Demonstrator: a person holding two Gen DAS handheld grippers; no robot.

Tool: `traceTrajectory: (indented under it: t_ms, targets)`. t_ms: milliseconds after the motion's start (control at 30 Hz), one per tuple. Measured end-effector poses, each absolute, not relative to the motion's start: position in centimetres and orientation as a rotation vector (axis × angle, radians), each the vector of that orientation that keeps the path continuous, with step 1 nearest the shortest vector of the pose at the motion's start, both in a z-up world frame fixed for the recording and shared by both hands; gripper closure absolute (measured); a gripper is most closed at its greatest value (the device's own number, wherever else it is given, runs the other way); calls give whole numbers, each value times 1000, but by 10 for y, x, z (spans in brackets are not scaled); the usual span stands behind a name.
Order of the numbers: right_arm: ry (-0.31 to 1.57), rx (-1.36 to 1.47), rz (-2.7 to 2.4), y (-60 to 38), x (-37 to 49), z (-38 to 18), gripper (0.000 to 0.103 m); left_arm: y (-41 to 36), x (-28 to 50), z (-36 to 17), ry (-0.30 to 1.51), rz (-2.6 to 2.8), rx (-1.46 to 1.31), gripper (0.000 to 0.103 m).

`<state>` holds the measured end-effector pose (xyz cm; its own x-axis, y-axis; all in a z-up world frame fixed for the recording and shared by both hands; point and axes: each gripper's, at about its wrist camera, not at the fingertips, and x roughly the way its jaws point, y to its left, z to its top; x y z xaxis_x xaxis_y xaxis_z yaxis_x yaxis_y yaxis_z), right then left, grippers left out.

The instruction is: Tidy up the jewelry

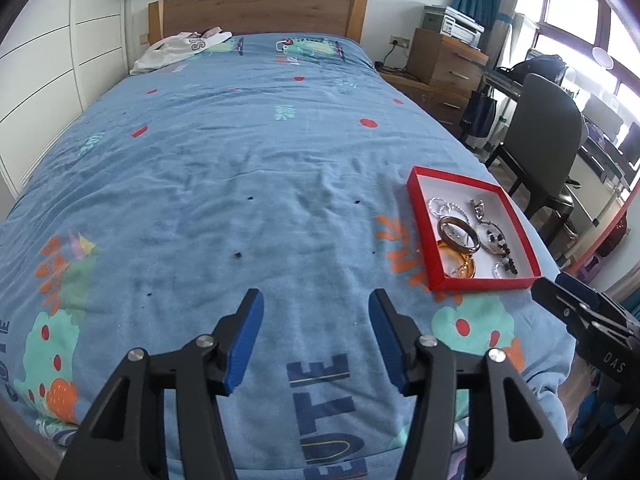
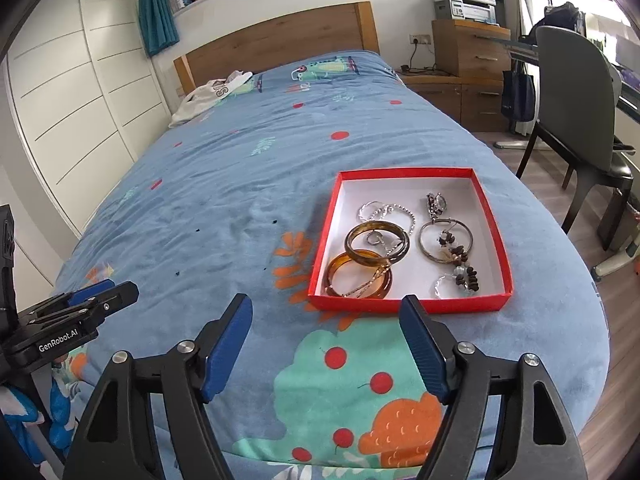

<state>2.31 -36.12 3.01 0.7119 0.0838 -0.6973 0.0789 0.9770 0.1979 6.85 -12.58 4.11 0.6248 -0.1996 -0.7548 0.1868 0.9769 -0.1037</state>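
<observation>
With both grippers spread and empty, we find the red box point(image 2: 412, 304) of jewelry just ahead of our right gripper point(image 2: 326, 340), well right of our left gripper point(image 1: 316, 336), so right is nearer.

Bright daylight from windows point(image 1: 576, 20) at right, soft shadows, strong fisheye bending, dark vignetted corners, sharp focus
</observation>
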Motion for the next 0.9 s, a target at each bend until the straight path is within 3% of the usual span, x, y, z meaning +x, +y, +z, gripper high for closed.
traceTrajectory:
  t_ms: [367,900]
  targets:
    - [776,179,-16,-330,-6,39,2,-90,26,56,814,-148,-3,49]
    - [757,160,-63,-328,-31,45,1,-76,1,75,746,-97,-7,49]
